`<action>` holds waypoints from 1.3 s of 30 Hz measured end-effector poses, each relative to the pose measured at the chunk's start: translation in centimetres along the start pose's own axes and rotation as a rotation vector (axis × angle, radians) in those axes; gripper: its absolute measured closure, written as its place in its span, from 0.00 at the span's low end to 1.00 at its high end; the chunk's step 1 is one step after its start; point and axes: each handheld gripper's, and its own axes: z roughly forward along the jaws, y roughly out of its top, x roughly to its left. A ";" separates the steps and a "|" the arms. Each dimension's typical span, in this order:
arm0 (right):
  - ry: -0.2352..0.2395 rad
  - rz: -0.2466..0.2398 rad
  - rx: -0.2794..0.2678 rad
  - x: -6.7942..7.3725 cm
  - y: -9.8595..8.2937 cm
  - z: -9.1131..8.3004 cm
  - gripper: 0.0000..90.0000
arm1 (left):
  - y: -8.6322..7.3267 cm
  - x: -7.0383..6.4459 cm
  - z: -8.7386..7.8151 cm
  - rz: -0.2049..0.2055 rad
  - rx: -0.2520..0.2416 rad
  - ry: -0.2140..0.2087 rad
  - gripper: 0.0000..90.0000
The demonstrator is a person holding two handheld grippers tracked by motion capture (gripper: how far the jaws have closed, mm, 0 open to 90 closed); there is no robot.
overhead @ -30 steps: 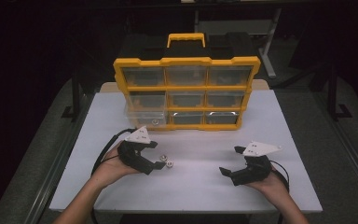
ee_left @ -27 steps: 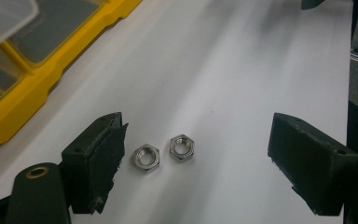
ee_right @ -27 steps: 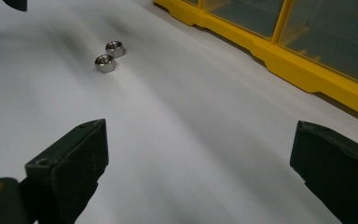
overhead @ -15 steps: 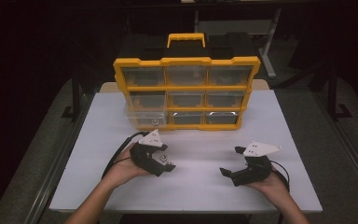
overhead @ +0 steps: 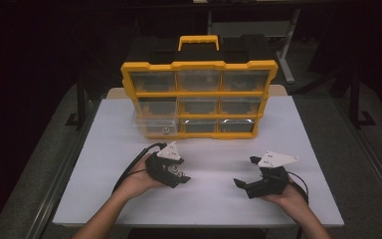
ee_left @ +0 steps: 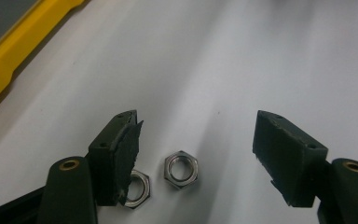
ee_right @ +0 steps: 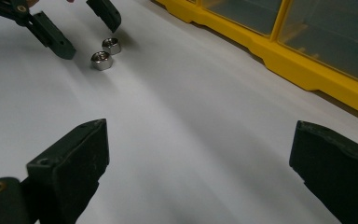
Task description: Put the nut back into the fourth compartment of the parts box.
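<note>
- Far left on the white table (overhead: 104, 149), the left gripper (overhead: 175, 175) sits low over the surface, jaws spread wide and holding nothing; it looks set to close on something small.
- Between those jaws lie two steel hex nuts; one nut (ee_left: 181, 169) sits flat in the open gap, the other nut (ee_left: 137, 189) is tucked partly under the left-hand pad; my read is the middle one is the target.
- Behind, the yellow organizer (overhead: 199, 97) stands upright, its bottom-left drawer (overhead: 154, 128) pulled out, likely where the nuts belong.
- Over on the right, the right gripper (overhead: 248, 172) rests near the table, jaws spread and empty, well apart from the nuts; waiting, I'd say.
</note>
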 end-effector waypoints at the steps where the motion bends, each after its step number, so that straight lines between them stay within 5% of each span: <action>1: 0.000 0.001 0.001 0.0 0.0 0.0 0.04 | 0.0 -0.1 0.2 -0.011 -0.002 0.000 0.40; 7: 0.001 0.001 0.003 0.1 0.0 0.0 0.04 | -0.3 0.2 0.6 0.008 0.049 -0.007 0.51; 9: 0.002 0.000 0.003 0.1 0.0 0.0 0.04 | -0.4 0.0 0.9 -0.024 0.038 -0.011 0.55; 12: 0.001 -0.001 0.005 0.1 0.0 0.0 0.04 | -0.5 0.4 0.9 0.008 0.079 -0.017 0.59; 18: 0.003 -0.003 0.005 0.1 0.0 0.1 0.04 | -1.0 0.6 1.0 -0.029 0.054 -0.023 0.65; 39: 0.005 -0.004 0.012 0.1 0.0 0.1 0.04 | -1.2 0.6 1.5 -0.030 0.090 -0.014 0.76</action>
